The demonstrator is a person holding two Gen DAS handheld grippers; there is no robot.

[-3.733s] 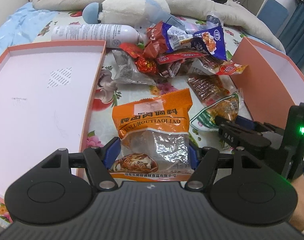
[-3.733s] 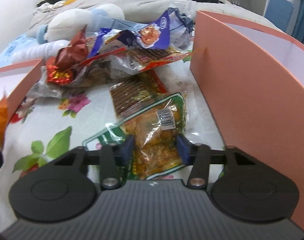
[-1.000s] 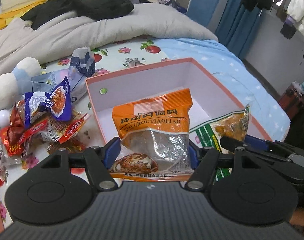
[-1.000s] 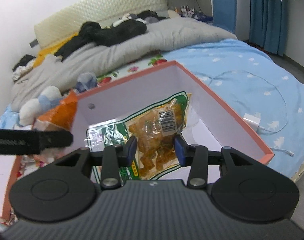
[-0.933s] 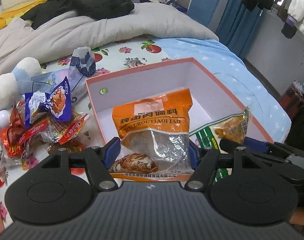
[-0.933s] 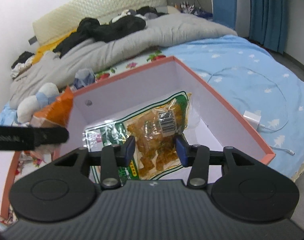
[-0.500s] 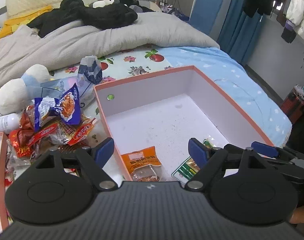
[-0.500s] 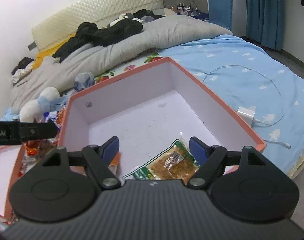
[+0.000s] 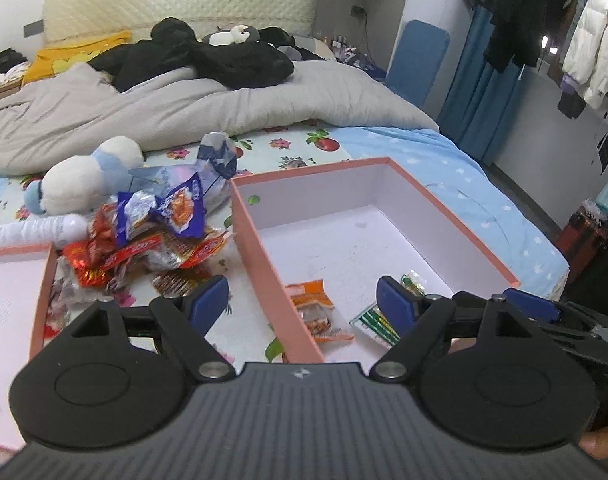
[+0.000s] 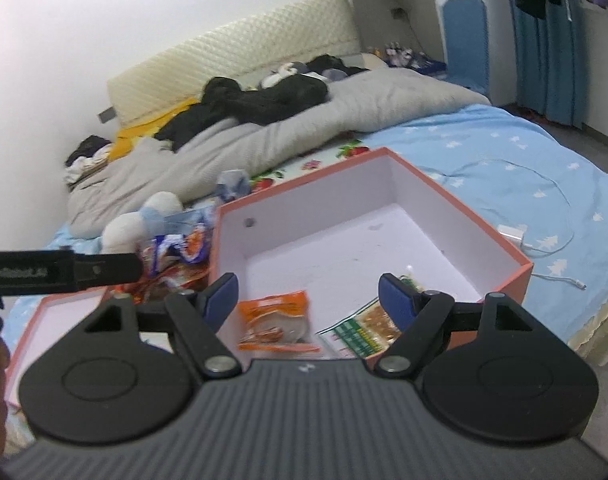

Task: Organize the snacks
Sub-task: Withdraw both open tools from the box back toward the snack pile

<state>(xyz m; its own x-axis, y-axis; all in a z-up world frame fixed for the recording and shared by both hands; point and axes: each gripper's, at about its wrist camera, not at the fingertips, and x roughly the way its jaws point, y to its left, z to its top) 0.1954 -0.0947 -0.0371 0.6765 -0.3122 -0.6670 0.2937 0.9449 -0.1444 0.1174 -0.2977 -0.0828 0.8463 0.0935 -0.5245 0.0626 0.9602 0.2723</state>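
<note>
Left gripper and right gripper: fingers spread wide, gripping nothing. Orange packet lies in the pink box; green-edged packet at its 3 o'clock.

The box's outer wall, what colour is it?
Salmon pink box, white inside; clearest in the right wrist view.

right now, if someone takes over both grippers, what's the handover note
Left gripper: open, holds nothing; its fingers have just been opening.
Right gripper: open, holds nothing; likewise just opened.
Done: orange snack packet and green-edged snack packet lie in the pink box.
Left: the snack pile on the bed between the box and the pink lid.
</note>
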